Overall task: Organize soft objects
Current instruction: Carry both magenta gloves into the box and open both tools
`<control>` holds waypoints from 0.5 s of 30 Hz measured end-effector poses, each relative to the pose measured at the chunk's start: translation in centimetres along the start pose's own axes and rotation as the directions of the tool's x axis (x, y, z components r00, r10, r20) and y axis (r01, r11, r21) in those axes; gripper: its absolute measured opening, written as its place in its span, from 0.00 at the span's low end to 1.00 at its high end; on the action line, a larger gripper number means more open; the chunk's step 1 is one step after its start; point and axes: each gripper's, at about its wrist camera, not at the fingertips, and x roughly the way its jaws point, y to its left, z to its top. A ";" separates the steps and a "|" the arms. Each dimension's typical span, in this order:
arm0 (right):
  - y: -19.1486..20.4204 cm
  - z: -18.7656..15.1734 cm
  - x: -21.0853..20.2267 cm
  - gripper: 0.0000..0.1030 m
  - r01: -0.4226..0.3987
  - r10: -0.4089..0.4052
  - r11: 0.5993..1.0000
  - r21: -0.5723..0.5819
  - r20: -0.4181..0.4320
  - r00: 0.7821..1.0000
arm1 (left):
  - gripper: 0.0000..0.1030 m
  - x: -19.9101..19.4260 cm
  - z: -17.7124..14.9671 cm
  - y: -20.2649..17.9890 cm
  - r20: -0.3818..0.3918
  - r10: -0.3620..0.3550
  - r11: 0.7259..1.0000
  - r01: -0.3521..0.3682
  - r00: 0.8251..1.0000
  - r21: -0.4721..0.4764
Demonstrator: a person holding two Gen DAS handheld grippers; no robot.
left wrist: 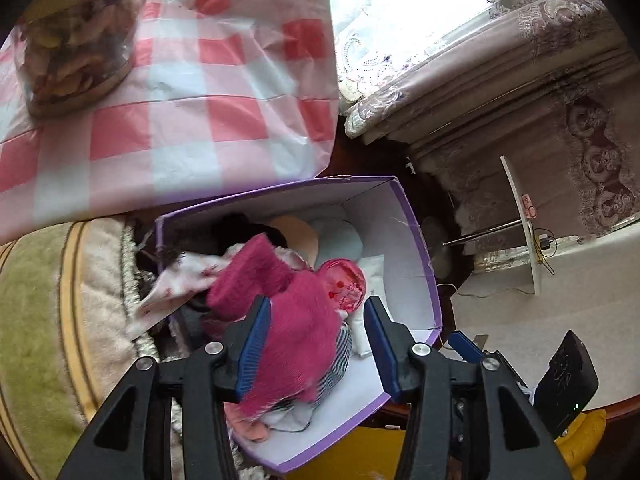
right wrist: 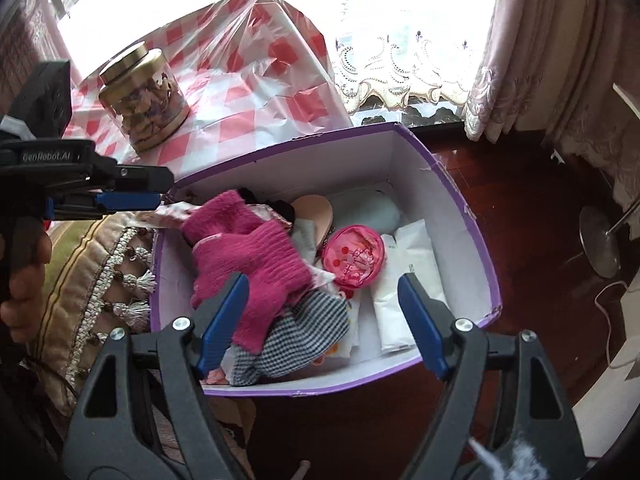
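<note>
A purple box with white inside [left wrist: 416,248] [right wrist: 452,200] holds soft things. A magenta knit garment [left wrist: 296,320] [right wrist: 248,256] lies on top, over a black-and-white checked cloth [right wrist: 304,332]. A round pink pouch [right wrist: 354,256] [left wrist: 344,284], white packets [right wrist: 408,276], a pale blue item [right wrist: 372,208] and a floral cloth [left wrist: 180,284] lie in it too. My left gripper [left wrist: 316,344] is open just above the garment; its body also shows in the right wrist view [right wrist: 120,200] at the box's left edge. My right gripper [right wrist: 320,320] is open and empty above the box's near side.
A red-and-white checked tablecloth [left wrist: 180,112] [right wrist: 256,80] lies behind the box with a gold-lidded jar [right wrist: 144,96] [left wrist: 76,48] on it. A tasselled cushion [right wrist: 100,272] [left wrist: 60,300] is at the left. Curtains [left wrist: 520,80], wooden floor [right wrist: 520,208] and a lamp base [right wrist: 600,240] are at the right.
</note>
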 end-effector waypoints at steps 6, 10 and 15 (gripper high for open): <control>0.5 -1.0 -0.5 0.77 -0.028 0.028 0.997 0.066 -0.006 1.000 | 0.64 -4.0 -3.7 1.8 0.002 -0.020 0.994 0.020 1.000 0.111; 1.4 -1.9 -0.7 0.77 -0.025 0.029 0.993 0.114 -0.028 0.999 | 0.68 -5.2 -6.6 2.2 -0.006 -0.041 0.984 0.042 0.999 0.172; 2.8 -3.0 -1.3 0.77 -0.011 0.019 0.988 0.153 -0.048 0.999 | 0.77 -5.5 -8.9 1.4 0.053 -0.006 0.966 -0.008 0.999 0.259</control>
